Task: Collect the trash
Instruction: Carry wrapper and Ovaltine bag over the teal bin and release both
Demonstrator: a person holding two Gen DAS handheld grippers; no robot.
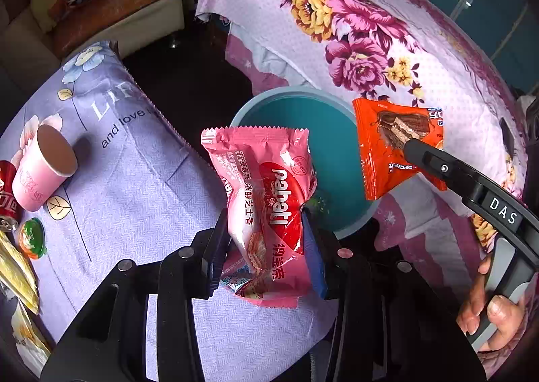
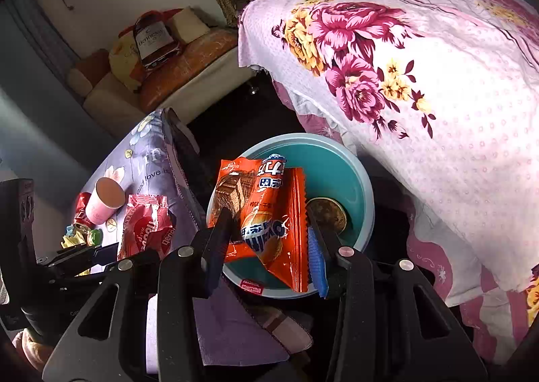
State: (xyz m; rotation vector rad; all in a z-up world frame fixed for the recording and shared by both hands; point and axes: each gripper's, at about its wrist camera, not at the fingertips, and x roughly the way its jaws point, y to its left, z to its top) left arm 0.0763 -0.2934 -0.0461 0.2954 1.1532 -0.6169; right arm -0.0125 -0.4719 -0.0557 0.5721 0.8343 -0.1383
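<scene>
left gripper (image 1: 266,234) clamping pink wrapper (image 1: 266,200), right gripper (image 2: 269,234) clamping orange wrapper (image 2: 266,213) over teal bin (image 2: 365,200)

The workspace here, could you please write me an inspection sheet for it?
Surface: lilac floral cloth.
Job's things: pink wafer wrapper in left claw; orange wafer wrapper in right claw, over teal bin; round item at the bin's bottom.
Clutter: pink paper cup, red cola can, jelly cup, yellow packets.
Claws: both shut on wrappers.
Cables: nothing seen.
Surroundings: pink floral bedspread, sofa.
</scene>
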